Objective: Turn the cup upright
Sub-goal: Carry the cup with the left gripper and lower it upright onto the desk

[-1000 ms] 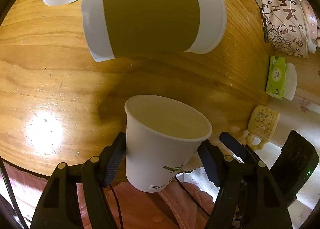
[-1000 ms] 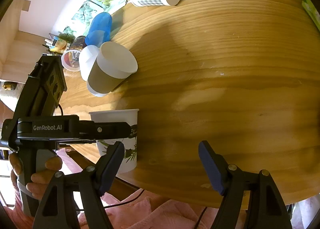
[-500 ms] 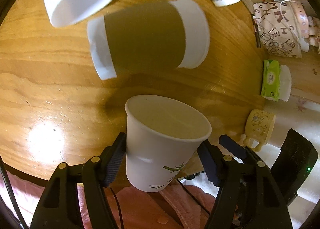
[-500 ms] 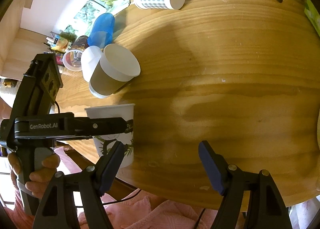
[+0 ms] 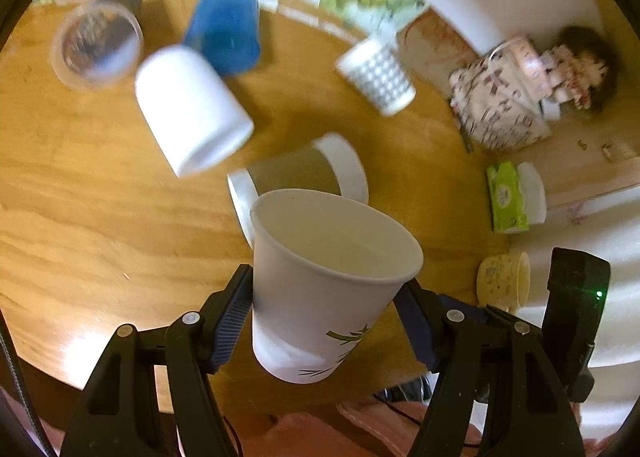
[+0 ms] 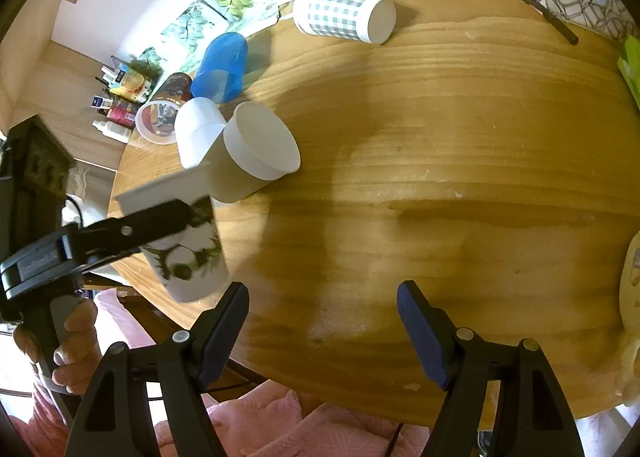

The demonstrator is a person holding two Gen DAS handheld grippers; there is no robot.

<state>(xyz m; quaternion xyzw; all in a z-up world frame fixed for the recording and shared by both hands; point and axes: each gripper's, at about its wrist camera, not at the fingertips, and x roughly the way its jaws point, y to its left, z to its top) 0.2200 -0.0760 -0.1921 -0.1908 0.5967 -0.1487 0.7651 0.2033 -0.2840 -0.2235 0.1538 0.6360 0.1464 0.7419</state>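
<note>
In the left wrist view, the leaf-print cup (image 5: 320, 289) sits at lower centre between the left gripper (image 5: 326, 321) fingers, above the worktop (image 5: 80, 217); a sleeved cup (image 5: 304, 173) lies just behind it.

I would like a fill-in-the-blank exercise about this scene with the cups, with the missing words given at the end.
1. The left gripper is shut on the paper cup printed with a green ____ pattern.
2. The right gripper is open and holds ____.
3. The blue cup lies on its ____ on the wooden table.
4. The cup with the brown sleeve lies next to a plain ____ cup.

Missing words: leaf; nothing; side; white
</note>
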